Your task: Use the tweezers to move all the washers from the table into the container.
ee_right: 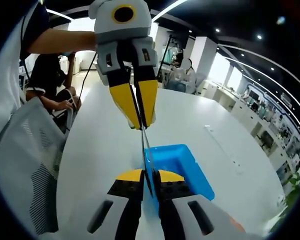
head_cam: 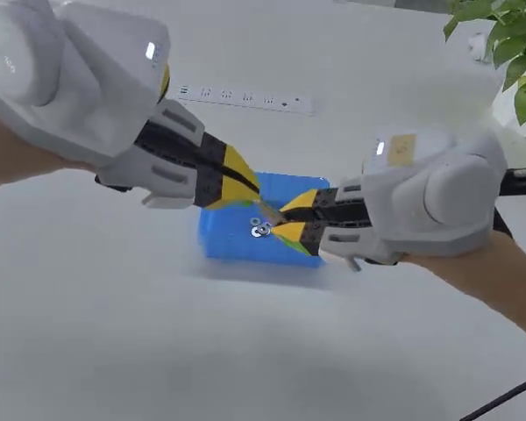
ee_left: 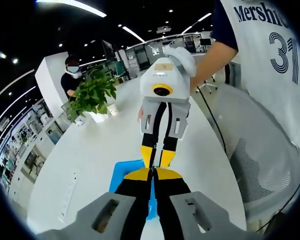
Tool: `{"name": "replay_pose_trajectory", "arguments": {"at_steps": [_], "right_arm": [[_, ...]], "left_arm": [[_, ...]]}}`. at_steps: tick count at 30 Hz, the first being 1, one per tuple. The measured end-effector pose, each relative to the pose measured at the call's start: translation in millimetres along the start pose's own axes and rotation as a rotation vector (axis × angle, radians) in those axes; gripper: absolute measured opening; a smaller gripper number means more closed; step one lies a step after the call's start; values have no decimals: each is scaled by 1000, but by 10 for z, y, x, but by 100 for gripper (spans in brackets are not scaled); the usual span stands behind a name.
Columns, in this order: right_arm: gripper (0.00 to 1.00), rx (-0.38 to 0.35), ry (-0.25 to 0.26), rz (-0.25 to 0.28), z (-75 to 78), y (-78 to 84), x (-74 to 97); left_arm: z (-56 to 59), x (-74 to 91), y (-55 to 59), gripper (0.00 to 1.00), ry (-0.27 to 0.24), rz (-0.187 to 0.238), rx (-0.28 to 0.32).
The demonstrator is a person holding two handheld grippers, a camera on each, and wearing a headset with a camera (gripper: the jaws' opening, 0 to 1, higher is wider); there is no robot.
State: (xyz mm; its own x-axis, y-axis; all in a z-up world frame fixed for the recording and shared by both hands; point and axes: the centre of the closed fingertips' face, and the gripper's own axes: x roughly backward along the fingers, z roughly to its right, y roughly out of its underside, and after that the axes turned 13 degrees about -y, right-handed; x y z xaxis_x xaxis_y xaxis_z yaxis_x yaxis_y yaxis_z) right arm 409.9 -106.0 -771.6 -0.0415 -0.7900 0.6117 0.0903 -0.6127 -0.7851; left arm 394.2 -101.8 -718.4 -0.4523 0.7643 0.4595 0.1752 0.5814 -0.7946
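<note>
There were two grippers, the left gripper and the right gripper, one container, one tweezers, one power strip and one plant. The washers were too blurred to count.

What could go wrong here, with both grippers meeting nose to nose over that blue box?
1. The thin tweezers seem pinched by both the left gripper and the right gripper. If either twists or lets go badly, they could slip and fall.
2. The gripper tips nearly touch above the blue container, so they might knock together or nudge it.
3. A washer near the tips could get flicked out.
</note>
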Motion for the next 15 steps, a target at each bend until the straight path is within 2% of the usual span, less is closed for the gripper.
{"name": "replay_pose_trajectory", "arguments": {"at_steps": [4,8,10,15], "right_arm": [[10,18,-27,-52,-140,97,-33],[9,7,-69,-74,-288,191,-73],[9,6,-89,-97,-364,257,-102],[8,9,-117,-138,-470,374,-183]], "left_arm": [[159,-3,57,5,6,-8,26],[303,-7,122,5,18,-3,69],[392,-20,209,5,27,-17,83],[527,-57,377,5,43,-47,102]]}}
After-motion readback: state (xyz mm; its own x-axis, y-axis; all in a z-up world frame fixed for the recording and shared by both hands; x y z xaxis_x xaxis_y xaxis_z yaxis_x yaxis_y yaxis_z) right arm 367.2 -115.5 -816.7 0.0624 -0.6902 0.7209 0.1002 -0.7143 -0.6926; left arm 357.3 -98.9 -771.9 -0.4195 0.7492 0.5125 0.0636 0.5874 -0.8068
